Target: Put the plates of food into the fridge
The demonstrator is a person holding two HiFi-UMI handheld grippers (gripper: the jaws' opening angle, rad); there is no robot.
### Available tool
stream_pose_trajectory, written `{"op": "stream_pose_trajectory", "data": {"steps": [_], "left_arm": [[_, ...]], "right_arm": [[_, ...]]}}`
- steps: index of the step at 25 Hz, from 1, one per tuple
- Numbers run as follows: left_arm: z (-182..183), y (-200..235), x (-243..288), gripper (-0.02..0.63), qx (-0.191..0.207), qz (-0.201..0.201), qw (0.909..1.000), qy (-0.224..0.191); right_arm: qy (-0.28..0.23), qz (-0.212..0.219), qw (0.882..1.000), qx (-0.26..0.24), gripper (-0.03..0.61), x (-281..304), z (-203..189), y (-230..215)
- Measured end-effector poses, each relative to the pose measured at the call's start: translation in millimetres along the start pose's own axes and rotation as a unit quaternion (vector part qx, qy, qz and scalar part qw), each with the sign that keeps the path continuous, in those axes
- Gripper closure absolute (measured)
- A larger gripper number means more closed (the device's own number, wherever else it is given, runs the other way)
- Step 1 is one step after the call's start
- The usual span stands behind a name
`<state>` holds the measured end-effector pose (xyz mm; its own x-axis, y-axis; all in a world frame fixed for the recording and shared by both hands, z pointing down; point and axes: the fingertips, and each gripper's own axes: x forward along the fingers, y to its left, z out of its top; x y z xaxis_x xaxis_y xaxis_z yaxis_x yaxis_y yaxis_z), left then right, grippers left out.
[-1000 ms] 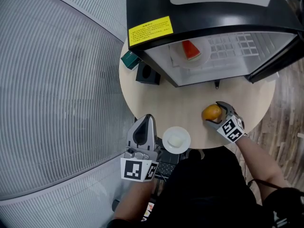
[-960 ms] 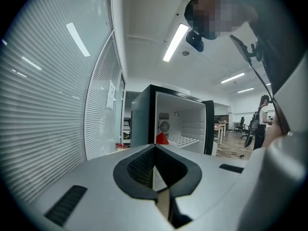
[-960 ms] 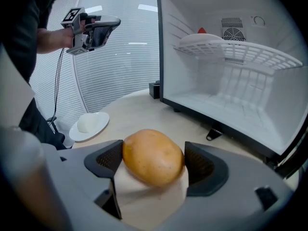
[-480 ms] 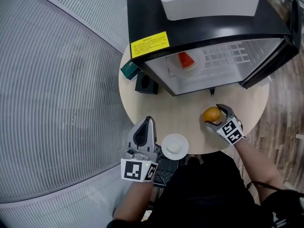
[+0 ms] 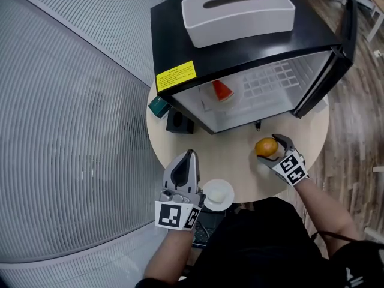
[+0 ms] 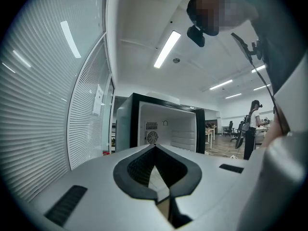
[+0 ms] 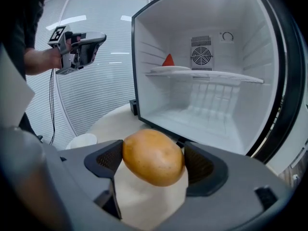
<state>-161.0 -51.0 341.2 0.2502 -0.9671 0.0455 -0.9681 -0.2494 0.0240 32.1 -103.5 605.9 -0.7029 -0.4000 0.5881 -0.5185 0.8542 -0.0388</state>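
Observation:
A black mini fridge (image 5: 240, 53) stands open at the back of the round table (image 5: 234, 149). On its shelf rests a white plate with a red watermelon slice (image 5: 222, 92), also seen in the right gripper view as the watermelon plate (image 7: 168, 66). My right gripper (image 5: 270, 149) is shut on a round orange-brown fruit (image 7: 154, 157) just in front of the fridge opening. A small white plate with pale food (image 5: 219, 194) lies at the table's near edge. My left gripper (image 5: 191, 155) is shut and empty, held in the air left of that plate.
The fridge door (image 5: 327, 71) swings out to the right. A white tissue box (image 5: 239, 12) sits on the fridge top. A black box (image 5: 179, 122) and a green item (image 5: 158, 107) stand left of the fridge. Slatted blinds fill the left side.
The head view has pulled back and shows more of the fridge top. Both grippers keep their places over the table, the right one still holding the fruit.

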Motion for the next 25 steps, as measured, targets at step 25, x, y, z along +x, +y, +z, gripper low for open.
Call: {"op": "stream_pose_trajectory", "data": {"steps": [25], "left_arm": [[16.7,-69.4,76.6,0.611,0.004,-0.076,0.9970,-0.015]], "right_arm": [[-0.079,-0.070,0.994,0.015,0.183,-63.2,78.0,-72.0]]}}
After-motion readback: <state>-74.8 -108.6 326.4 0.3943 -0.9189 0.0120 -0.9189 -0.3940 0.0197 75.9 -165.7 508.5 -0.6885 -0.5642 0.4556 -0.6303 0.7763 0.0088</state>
